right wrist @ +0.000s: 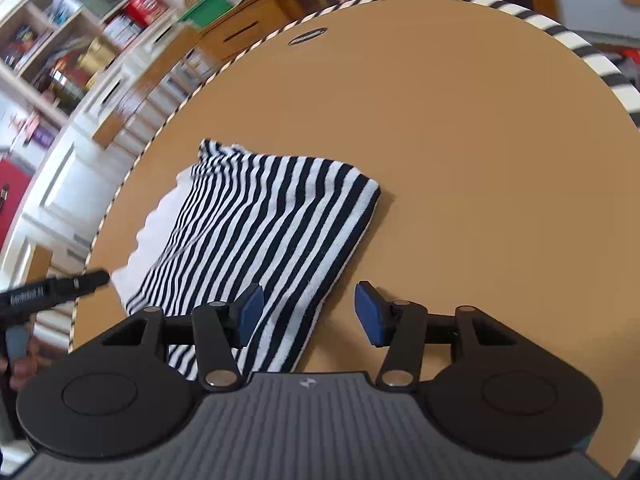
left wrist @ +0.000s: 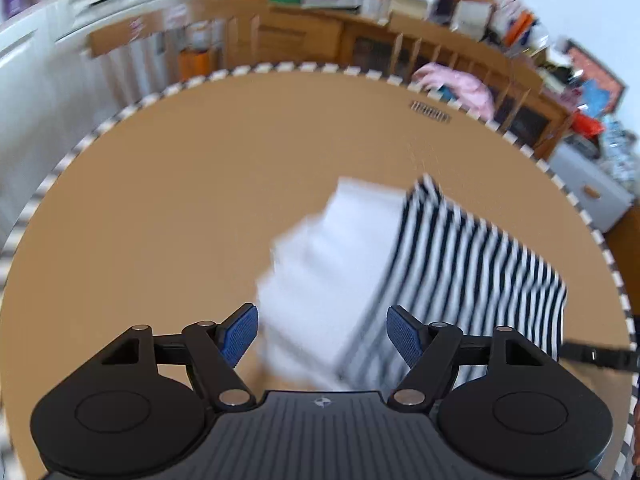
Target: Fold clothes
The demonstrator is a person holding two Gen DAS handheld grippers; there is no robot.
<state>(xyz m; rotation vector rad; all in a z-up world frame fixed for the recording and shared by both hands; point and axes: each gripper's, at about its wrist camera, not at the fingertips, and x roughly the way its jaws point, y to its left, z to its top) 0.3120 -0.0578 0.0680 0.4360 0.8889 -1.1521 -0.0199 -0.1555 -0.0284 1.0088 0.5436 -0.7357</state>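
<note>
A: Left claw (left wrist: 322,334): blue pads well apart and still parting, gripping nothing; a white garment (left wrist: 320,272) lies past the tips, blurred in this view.

B: Right claw (right wrist: 309,312): pads at a middling gap, holding nothing. The left pad hangs over the near edge of the striped garment (right wrist: 260,232); the right pad hangs over bare table (right wrist: 460,160). Whether either pad touches the cloth cannot be told.

A: Where does the work lie?

B: The striped garment rests on the round tan table, already doubled into a rough rectangle, lying on top of the white garment, whose scalloped edge (right wrist: 154,216) shows along one side.

A: How should the step in hand be done?

B: Judged from the layout, the stack looks close to finished. A good next fold calls for each claw to pinch one near corner, taking all layers at once, then lift low and carry both corners evenly so the stripes stay parallel and the white layer beneath is not dragged askew.

A: Surroundings?

B: The table's black-and-white striped rim (left wrist: 120,114) rings the work area. Beyond it stand a wooden chair (left wrist: 472,64) carrying pink cloth (left wrist: 460,86), cluttered shelves (right wrist: 60,52) and white cabinets (left wrist: 48,48).

A: Obstructions?

B: None on the table. The left claw's black tip (right wrist: 86,282) sits just beside the white garment's corner, so the two claws work close together and could collide.
</note>
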